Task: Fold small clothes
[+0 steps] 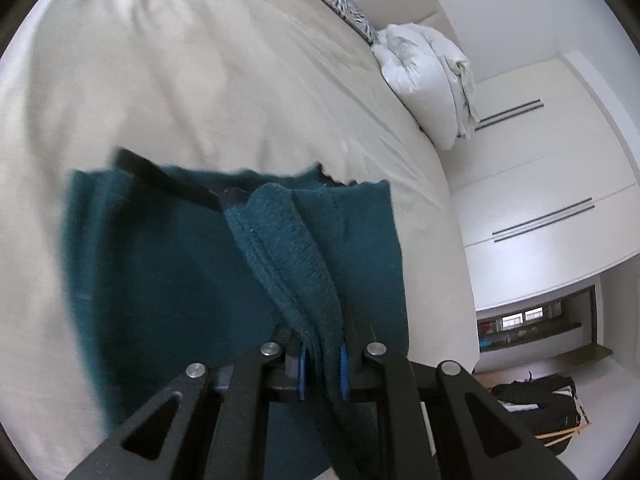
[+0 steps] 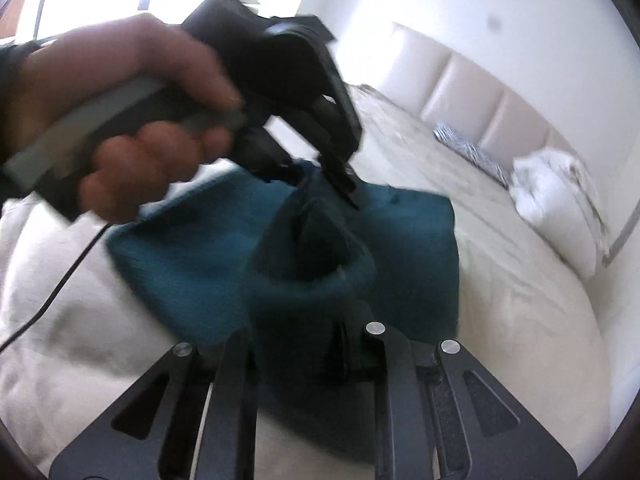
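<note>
Both your grippers are clamped on the teal knit garment (image 1: 168, 264), lifted just over the cream bed (image 1: 200, 80).

Nearest you, the left gripper (image 1: 323, 374) pinches a bunched ribbed hem between its blue pads (image 1: 345, 372). The right gripper (image 2: 340, 344) is closed on a thick fold of the same cloth; motion blur hides its pads. Your left hand (image 2: 120, 120) grips its handle above the garment, which is dark teal, rumpled and partly doubled over. Farther right, a white duvet bundle (image 1: 424, 80) and a zebra-print cushion (image 1: 340, 0) lie by the headboard (image 2: 480, 80). No container is clearly shown.
</note>
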